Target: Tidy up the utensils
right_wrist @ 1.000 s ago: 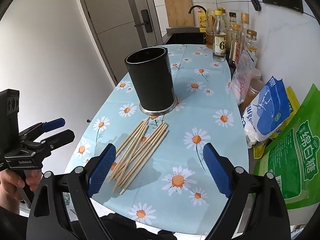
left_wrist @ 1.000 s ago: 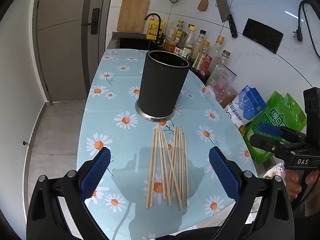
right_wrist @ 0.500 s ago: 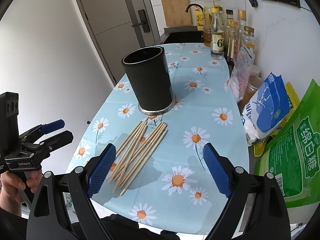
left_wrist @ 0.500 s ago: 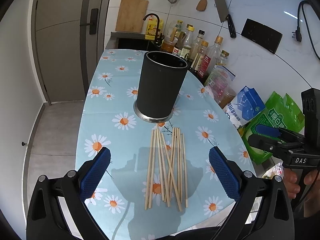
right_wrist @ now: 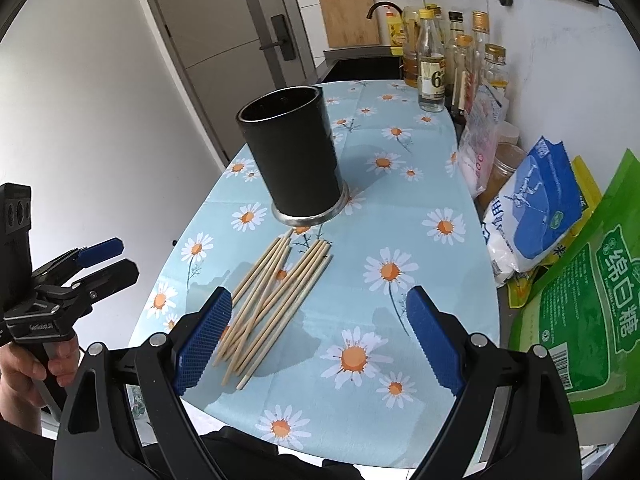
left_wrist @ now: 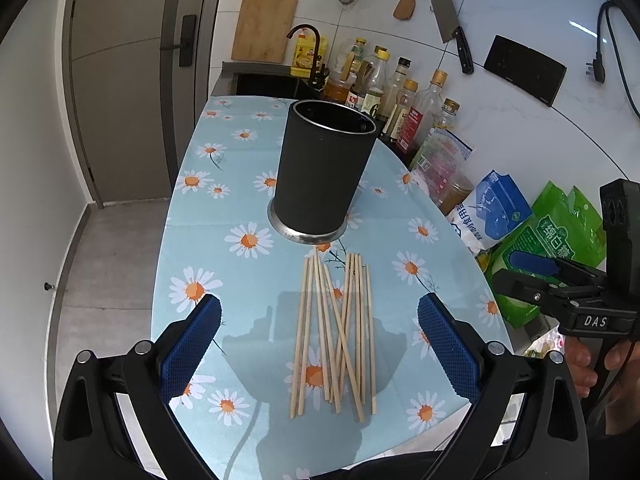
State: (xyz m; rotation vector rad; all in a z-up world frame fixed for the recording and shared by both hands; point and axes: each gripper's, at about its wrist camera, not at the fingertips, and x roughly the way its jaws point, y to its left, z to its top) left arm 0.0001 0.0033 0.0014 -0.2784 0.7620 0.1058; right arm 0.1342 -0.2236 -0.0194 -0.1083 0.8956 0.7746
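Note:
Several wooden chopsticks [left_wrist: 336,332] [right_wrist: 276,304] lie in a loose bundle on the daisy-print tablecloth [left_wrist: 240,280]. Just beyond them stands an upright black cylindrical utensil holder [left_wrist: 324,168] [right_wrist: 292,156] with a metal base ring; what shows of its inside looks dark. My left gripper [left_wrist: 320,344] hovers open above the near end of the chopsticks, touching none of them. My right gripper [right_wrist: 320,336] is open too, its blue pads [right_wrist: 204,340] wide apart, with the bundle below its left pad. Each gripper also shows at the edge of the other's view, held by a hand.
Bottles [left_wrist: 400,96] line the wall side of the table, then a blue-white bag [right_wrist: 532,208] and green bags [right_wrist: 580,320]. A sink and tap [left_wrist: 304,48] sit at the far end. The table's left edge drops to the floor by a door.

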